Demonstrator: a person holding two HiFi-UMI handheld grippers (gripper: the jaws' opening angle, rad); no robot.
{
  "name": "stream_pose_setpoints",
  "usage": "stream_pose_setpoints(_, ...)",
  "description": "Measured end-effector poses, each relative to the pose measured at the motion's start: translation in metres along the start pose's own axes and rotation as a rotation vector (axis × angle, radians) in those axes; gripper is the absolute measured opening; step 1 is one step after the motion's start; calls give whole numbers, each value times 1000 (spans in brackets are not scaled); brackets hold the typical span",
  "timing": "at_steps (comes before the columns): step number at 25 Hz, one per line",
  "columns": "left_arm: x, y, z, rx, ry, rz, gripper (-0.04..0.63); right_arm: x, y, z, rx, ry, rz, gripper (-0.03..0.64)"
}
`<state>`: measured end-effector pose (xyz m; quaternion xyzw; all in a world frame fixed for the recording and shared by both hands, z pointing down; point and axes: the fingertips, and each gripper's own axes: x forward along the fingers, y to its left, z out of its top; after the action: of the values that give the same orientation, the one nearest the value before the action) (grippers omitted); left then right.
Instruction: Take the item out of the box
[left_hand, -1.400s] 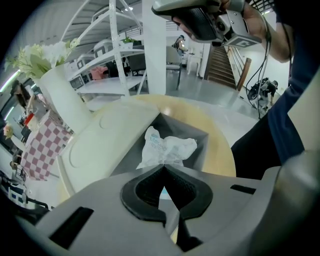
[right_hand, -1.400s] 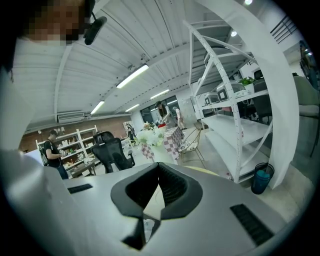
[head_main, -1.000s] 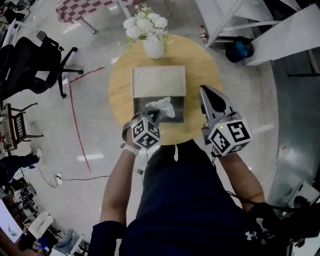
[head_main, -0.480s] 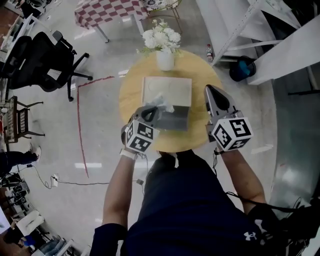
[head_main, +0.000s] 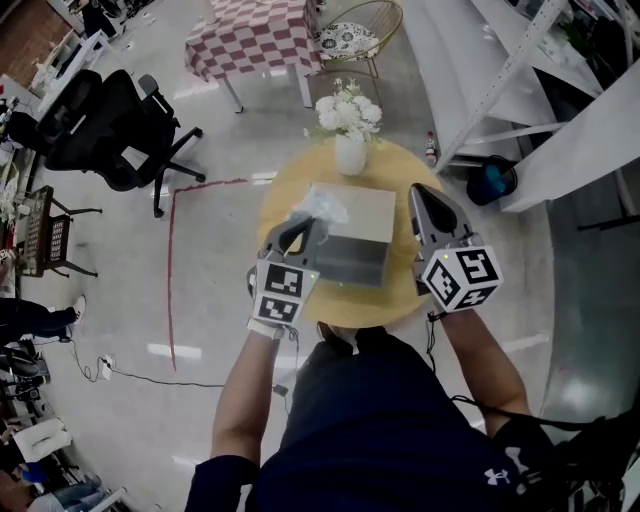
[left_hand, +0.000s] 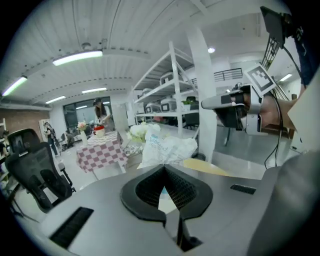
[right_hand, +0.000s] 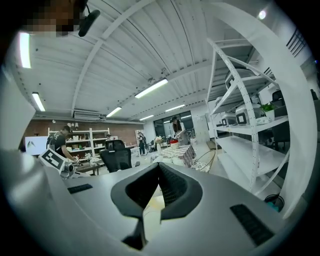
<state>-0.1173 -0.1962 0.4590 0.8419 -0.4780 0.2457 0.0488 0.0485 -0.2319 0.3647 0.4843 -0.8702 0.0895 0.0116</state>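
The item (head_main: 320, 206), a crumpled white plastic packet with a little blue print, is pinched by its near edge in the tips of the left gripper (head_main: 303, 226), whose jaws are clamped tight on it. In the left gripper view the item (left_hand: 167, 149) bunches up just beyond the tips with open room behind it and no box wall. I judge from this that it is out of the box and held in the air above the box's far-left part. Something this thin and floppy needs only a firm pinch on one edge, which explains the hold. The box (head_main: 352, 262) lies open on the round wooden table (head_main: 282, 205), grey tray near and pale lid (head_main: 365, 208) folded back to the far side, leaving the way up clear. The right gripper (head_main: 419, 192) hovers by the box's right side, jaws together on nothing, seemingly on standby. A vase of white flowers (head_main: 349, 150) stands at the table's far edge, apart from the work.
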Motion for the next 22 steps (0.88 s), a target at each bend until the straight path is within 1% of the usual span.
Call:
stream_pose_setpoints(4, -17, 12, 29, -45, -88, 58, 15, 1, 11, 13, -21, -29, 27, 12)
stream_pose_setpoints(9, -40, 28, 72, -85, -207, 113, 15, 0, 20, 30, -44, -67, 51, 12)
stream_pose_setpoints(14, -66, 44, 111, -121, -323, 147, 15, -2, 28, 48, -55, -107, 63, 12)
stream_pose_setpoints(19, -79, 43, 130, -114, -387, 155, 15, -7, 37, 62, -65, -139, 80, 12)
stream_pose_setpoints(22, -84, 45, 134, -130, -415, 169, 15, -10, 43, 66, -72, -149, 86, 12)
